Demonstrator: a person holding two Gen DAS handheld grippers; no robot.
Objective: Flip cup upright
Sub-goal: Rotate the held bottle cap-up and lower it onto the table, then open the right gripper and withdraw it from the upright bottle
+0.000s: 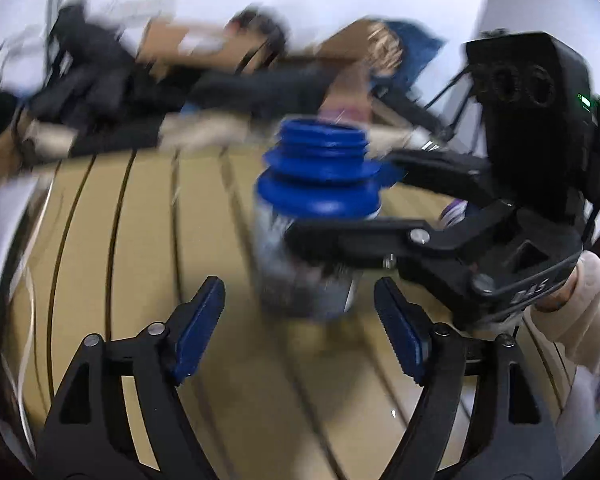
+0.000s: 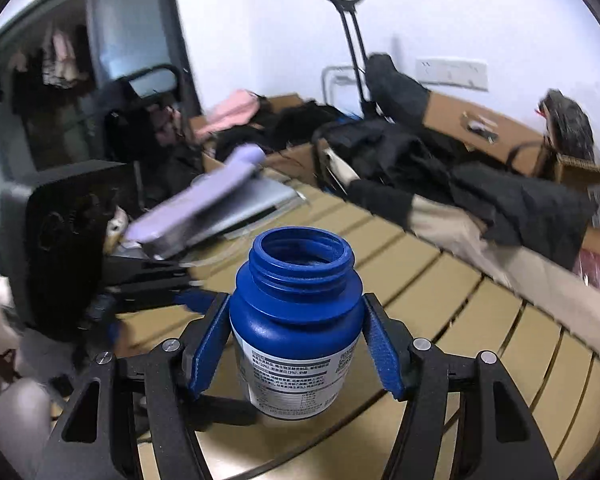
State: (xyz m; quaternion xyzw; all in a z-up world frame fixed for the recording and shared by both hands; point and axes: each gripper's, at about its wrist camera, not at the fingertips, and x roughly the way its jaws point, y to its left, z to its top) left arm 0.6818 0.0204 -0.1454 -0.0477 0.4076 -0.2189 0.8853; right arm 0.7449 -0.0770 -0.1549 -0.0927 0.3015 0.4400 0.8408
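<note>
The cup is a blue jar with a white label, upright with its open threaded mouth facing up. My right gripper is shut on it, a blue pad pressed to each side below the shoulder. From the left wrist view the same jar is blurred, and the right gripper clamps it from the right. My left gripper is open just in front of the jar's base, touching nothing. Whether the jar's bottom rests on the table I cannot tell.
The slatted tan table runs under both grippers. Dark clothes and cardboard boxes pile along its far edge. A purple item lies on a grey laptop at the left. A hand in a pale sleeve holds the right gripper.
</note>
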